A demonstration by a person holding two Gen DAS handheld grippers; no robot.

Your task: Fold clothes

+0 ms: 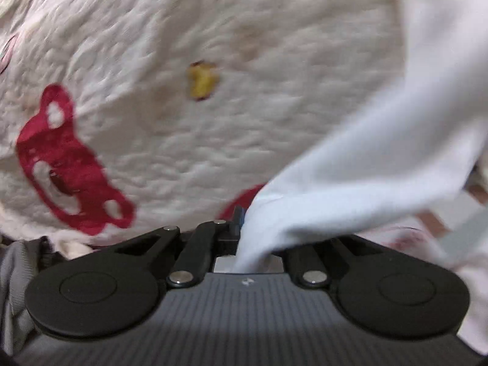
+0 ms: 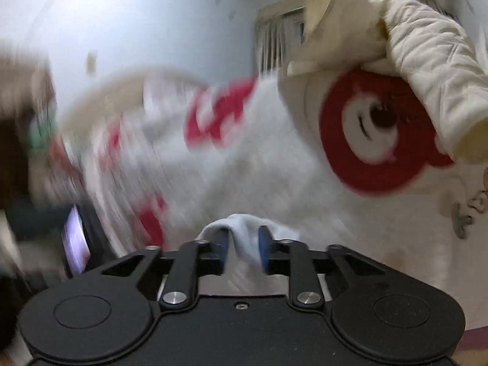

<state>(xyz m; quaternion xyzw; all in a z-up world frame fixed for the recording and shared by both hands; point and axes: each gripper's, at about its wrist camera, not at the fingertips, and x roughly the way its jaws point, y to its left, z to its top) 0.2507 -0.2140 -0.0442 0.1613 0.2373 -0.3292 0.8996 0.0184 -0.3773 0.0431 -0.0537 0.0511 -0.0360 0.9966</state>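
Left wrist view: the left gripper (image 1: 244, 228) pinches a bunched edge of a white garment (image 1: 381, 140), the cloth rising from between its fingers at 6 o'clock and sweeping up toward 2 o'clock, blurred by motion. Only a dark tip of one finger with a sliver of blue shows beside the cloth; the other is covered. Behind lies a cream quilted blanket (image 1: 189, 30) printed with red shapes (image 1: 64, 164) at 9 o'clock and a small yellow mark (image 1: 202, 80) near centre. A grey fabric (image 1: 13, 274) sits at 8 o'clock.

Right wrist view: the right gripper (image 2: 243, 248) has its blue-padded fingers (image 2: 264, 251) pressed on a fold of the same white garment (image 2: 244, 228), which humps over the fingertips just below centre. Whether the white fabric farther up belongs to it cannot be told through the blur. Past it the cream blanket (image 2: 274, 158) spreads across the middle, with a red ring motif (image 2: 378, 134) at 3 o'clock and its edge turned back in a padded roll (image 2: 427, 61) at 1 o'clock. A pale wall (image 2: 137, 15) fills 11 o'clock; a lit screen (image 2: 74, 241) glows at 8 o'clock.
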